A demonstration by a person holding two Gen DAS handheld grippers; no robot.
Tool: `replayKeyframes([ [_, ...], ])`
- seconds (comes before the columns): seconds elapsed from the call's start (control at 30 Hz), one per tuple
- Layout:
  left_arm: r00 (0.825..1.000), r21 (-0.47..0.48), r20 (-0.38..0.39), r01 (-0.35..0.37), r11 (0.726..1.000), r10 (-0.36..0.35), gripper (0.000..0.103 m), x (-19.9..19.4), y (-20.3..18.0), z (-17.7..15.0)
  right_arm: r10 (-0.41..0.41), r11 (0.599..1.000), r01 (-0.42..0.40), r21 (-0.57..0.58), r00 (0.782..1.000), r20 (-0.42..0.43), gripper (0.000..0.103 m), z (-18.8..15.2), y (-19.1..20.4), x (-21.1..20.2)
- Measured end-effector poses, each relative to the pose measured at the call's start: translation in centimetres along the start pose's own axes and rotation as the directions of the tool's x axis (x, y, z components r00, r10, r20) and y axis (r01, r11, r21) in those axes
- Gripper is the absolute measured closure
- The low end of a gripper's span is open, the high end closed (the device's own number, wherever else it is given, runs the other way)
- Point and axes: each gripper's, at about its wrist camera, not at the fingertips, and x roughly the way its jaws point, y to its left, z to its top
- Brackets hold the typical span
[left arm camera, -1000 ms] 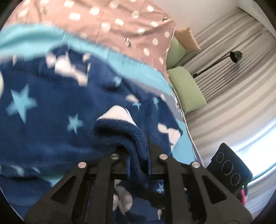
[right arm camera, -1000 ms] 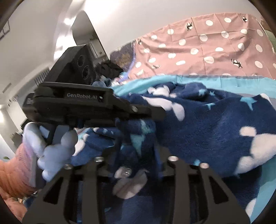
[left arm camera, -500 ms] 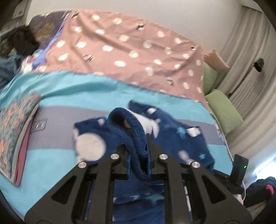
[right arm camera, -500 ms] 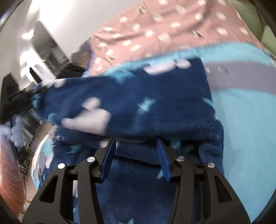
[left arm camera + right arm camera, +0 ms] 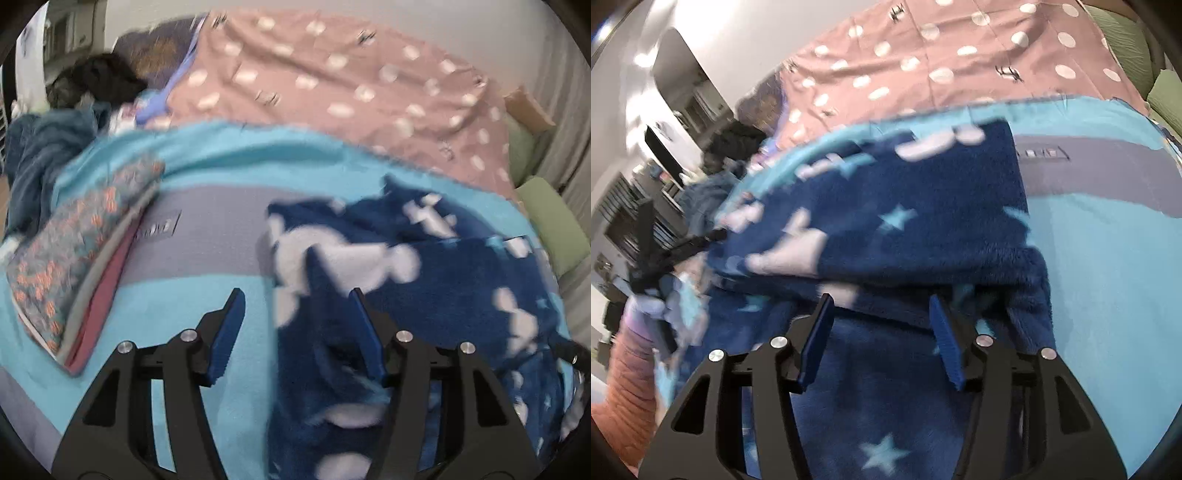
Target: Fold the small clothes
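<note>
A small navy fleece garment (image 5: 454, 280) with white clouds and pale blue stars lies folded over on the turquoise and grey blanket (image 5: 207, 240). My left gripper (image 5: 295, 317) is open; the garment's left edge lies between its blue pads, not clamped. In the right wrist view the same garment (image 5: 894, 221) fills the middle, its top layer folded over. My right gripper (image 5: 881, 314) is open just above the fold's near edge, holding nothing.
A folded stack of patterned clothes (image 5: 74, 254) lies at the blanket's left. A pink dotted duvet (image 5: 332, 85) covers the far bed. Green pillows (image 5: 554, 229) sit at right. Dark clothes (image 5: 48, 155) are piled far left. My gloved left hand (image 5: 646, 317) shows at left.
Both grippers have opened and let go of the garment. The raised fold has dropped flat onto the blanket. The left gripper has swung left and lower.
</note>
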Motion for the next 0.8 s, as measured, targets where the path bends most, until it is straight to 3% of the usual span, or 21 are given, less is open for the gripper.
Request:
replayKeyframes([
  [0.1, 0.991, 0.036, 0.065, 0.118, 0.992, -0.120, 0.042, -2.7, -2.1, -0.1, 0.029, 0.999, -0.024, -0.037, 0.988, 0.149, 0.046, 1.2, 1.0, -2.7],
  [0.17, 0.988, 0.076, 0.057, 0.140, 0.987, -0.144, 0.033, -2.4, -3.8, -0.7, -0.032, 0.998, 0.043, -0.050, 0.981, 0.191, 0.040, 1.6, 0.6, -2.0],
  [0.2, 0.992, 0.107, 0.020, 0.120, 0.987, -0.123, 0.032, -1.2, -4.6, -1.4, -0.077, 0.995, 0.086, -0.046, 0.983, 0.164, 0.040, 1.5, -0.1, -0.9],
  [0.27, 0.998, 0.188, -0.060, 0.014, 0.982, -0.003, 0.028, 2.4, -5.7, -3.3, -0.222, 0.975, 0.222, 0.006, 0.975, 0.023, 0.041, 0.4, -2.5, 2.9],
  [0.3, 0.998, 0.229, -0.052, -0.012, 0.973, 0.025, 0.027, 3.7, -6.0, -4.4, -0.217, 0.976, 0.217, 0.020, 0.976, -0.001, 0.043, -0.6, -3.5, 4.4],
  [0.33, 0.999, 0.235, -0.033, -0.020, 0.972, 0.029, 0.027, 3.8, -6.3, -4.6, -0.218, 0.976, 0.218, 0.004, 0.976, 0.030, 0.042, -0.8, -3.2, 4.1],
  [0.5, 0.998, 0.220, -0.038, -0.047, 0.974, 0.057, 0.027, 1.9, -6.1, -3.9, -0.309, 0.949, 0.310, -0.051, 0.951, 0.013, 0.042, -0.8, -0.9, 2.9],
  [0.67, 0.999, 0.162, 0.026, 0.036, 0.986, -0.041, 0.026, -5.6, -4.4, -6.5, -0.185, 0.982, 0.187, -0.033, 0.981, 0.057, 0.042, -3.8, 0.3, -4.0],
  [0.8, 0.998, 0.104, 0.028, 0.052, 0.993, -0.055, 0.025, -11.0, -2.2, -11.1, -0.036, 0.999, 0.037, -0.026, 0.999, 0.040, 0.042, -8.3, 2.5, -8.9],
])
